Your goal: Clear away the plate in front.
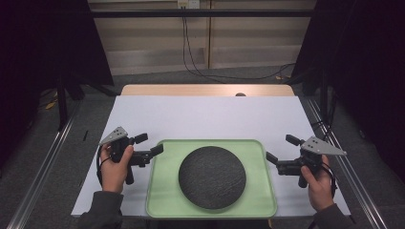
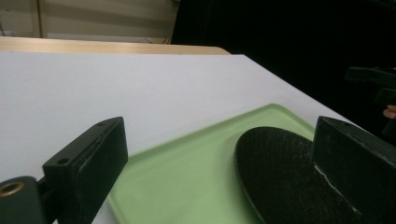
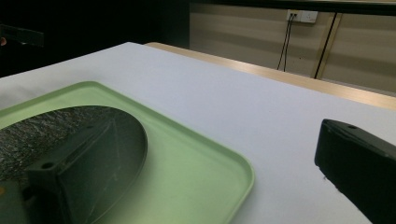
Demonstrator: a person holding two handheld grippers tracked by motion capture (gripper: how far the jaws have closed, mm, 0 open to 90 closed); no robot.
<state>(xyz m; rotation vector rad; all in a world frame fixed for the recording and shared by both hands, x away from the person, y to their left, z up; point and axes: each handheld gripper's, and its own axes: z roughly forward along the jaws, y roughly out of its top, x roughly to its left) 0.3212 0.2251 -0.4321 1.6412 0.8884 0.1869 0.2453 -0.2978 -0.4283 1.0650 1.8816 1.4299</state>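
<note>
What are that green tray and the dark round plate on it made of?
The green tray looks like moulded plastic: smooth, even pale colour, rounded raised rim with a soft sheen. The dark round plate looks like matte stoneware or slate, given its rough, speckled, unglazed-looking surface; which one is unclear.

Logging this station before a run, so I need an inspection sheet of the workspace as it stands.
Surface: white tabletop, wooden strip at far edge.
Job's things: round dark textured plate lying in pale green rectangular plastic tray.
Clutter: small dark spot at far edge, unclear.
Grippers: left tool open, beside tray; right tool open, beside tray; both empty.
Cables: black wall cables from socket.
Surroundings: dark curtains, grey floor.
</note>
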